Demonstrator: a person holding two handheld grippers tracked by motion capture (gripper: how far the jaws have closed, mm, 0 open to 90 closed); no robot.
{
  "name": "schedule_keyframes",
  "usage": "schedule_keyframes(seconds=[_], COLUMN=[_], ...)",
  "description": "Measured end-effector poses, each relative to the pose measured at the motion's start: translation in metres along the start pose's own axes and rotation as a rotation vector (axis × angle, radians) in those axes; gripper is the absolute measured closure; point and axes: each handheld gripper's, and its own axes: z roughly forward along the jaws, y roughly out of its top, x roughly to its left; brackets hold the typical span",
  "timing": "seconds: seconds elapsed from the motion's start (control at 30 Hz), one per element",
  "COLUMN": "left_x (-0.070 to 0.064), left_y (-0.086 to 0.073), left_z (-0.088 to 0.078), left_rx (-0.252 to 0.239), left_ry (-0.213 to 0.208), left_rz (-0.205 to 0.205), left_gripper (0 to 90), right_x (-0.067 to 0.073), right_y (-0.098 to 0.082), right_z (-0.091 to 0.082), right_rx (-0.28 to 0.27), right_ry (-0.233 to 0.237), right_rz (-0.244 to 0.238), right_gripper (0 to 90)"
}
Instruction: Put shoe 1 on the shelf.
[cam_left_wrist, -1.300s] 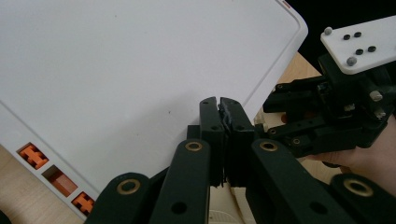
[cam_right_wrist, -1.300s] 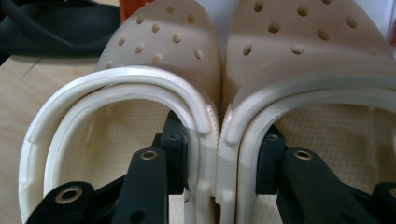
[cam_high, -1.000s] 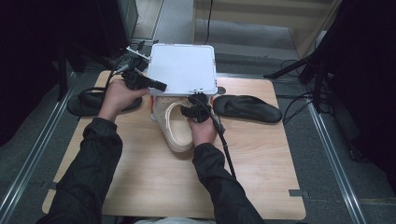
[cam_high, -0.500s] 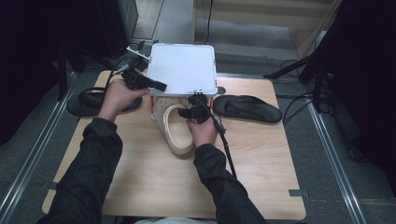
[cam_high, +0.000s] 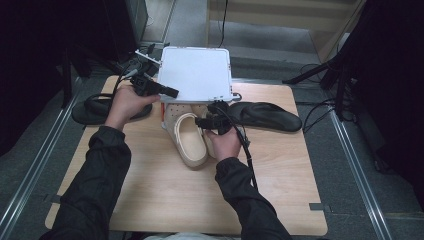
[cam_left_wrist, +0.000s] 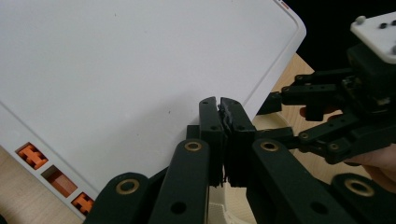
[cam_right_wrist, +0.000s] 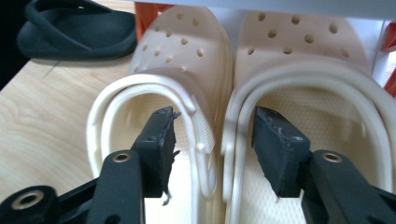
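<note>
Two cream perforated clogs (cam_high: 187, 140) lie side by side on the wooden table, toes under a raised white lid (cam_high: 195, 72). My right gripper (cam_high: 210, 120) is at their heels. In the right gripper view it (cam_right_wrist: 217, 144) is open and has just been opening. One jaw is inside the left clog (cam_right_wrist: 182, 51) and one inside the right clog (cam_right_wrist: 303, 46). The clogs' adjoining walls stand between the pads, untouched. My left gripper (cam_high: 172, 92) is shut at the lid's left edge. Its closed tips (cam_left_wrist: 219, 105) lie against the lid (cam_left_wrist: 116, 70). I see nothing pinched between them.
A black sandal (cam_high: 100, 107) lies at the table's left edge and another (cam_high: 270, 116) right of the clogs. Orange clips (cam_left_wrist: 32, 156) line the lid's rim. Cables trail behind the lid. The near half of the table (cam_high: 165, 200) is bare wood.
My right gripper has drawn back slightly toward the clogs' heels, its jaws wider apart. The left hand and the lid have stayed put.
</note>
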Motion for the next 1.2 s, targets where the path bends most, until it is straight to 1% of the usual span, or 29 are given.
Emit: schedule_keyframes(seconds=[0.13, 0.17, 0.27, 0.37, 0.4, 0.43, 0.47, 0.57, 0.67, 0.87, 0.9, 1.03, 1.1, 1.13, 1.2], left_x=[0.000, -0.001, 0.000, -0.001, -0.001, -0.001, -0.001, -0.001, 0.000, -0.001, -0.001, -0.001, -0.001, -0.001, -0.001], left_y=[0.000, 0.000, 0.000, 0.000, 0.000, 0.000, 0.000, 0.000, 0.000, 0.000, 0.000, 0.000, 0.000, 0.000, 0.000], left_z=[0.000, 0.000, 0.000, 0.000, 0.000, 0.000, 0.001, 0.001, 0.001, 0.001, 0.001, 0.001, 0.001, 0.001, 0.001], left_rx=[0.000, 0.001, -0.001, 0.000, 0.000, 0.000, 0.000, -0.001, -0.002, -0.003, -0.004, -0.003, -0.002, -0.003, -0.003], left_ry=[0.000, 0.006, 0.004, 0.008, 0.012, 0.012, 0.011, 0.007, -0.001, 0.010, 0.011, 0.009, 0.008, 0.009, 0.008], left_rz=[0.000, 0.001, 0.000, 0.002, 0.003, 0.003, 0.003, 0.000, -0.005, 0.002, 0.002, 0.005, 0.004, 0.004, 0.003], left_gripper=[88.4, 88.4, 88.4, 89.2, 89.4, 89.4, 89.4, 89.3, 89.1, 89.4, 89.4, 89.4, 89.4, 89.4, 89.3], right_x=[0.002, 0.003, 0.005, 0.009, 0.010, 0.011, 0.011, 0.013, 0.016, 0.023, 0.024, 0.028, 0.029, 0.030, 0.031], right_y=[-0.004, -0.006, -0.012, -0.021, -0.024, -0.028, -0.032, -0.040, -0.048, -0.062, -0.065, -0.078, -0.085, -0.090, -0.096], right_z=[-0.014, -0.019, -0.026, -0.032, -0.033, -0.035, -0.036, -0.039, -0.043, -0.045, -0.045, -0.044, -0.045, -0.045, -0.045], right_rx=[-0.006, -0.010, -0.010, -0.009, -0.011, -0.004, -0.002, -0.002, -0.004, -0.014, -0.012, 0.003, -0.007, -0.012, -0.007], right_ry=[0.014, 0.021, 0.045, 0.072, 0.075, 0.078, 0.090, 0.105, 0.120, 0.134, 0.136, 0.145, 0.148, 0.155, 0.157], right_rz=[-0.025, -0.031, -0.035, -0.068, -0.087, -0.088, -0.092, -0.093, -0.104, -0.108, -0.115, -0.115, -0.124, -0.140, -0.146], right_gripper=[54.7, 55.8, 56.0, 54.4, 54.7, 54.7, 54.8, 55.5, 55.4, 56.1, 56.2, 56.6, 59.1, 61.1, 62.6])
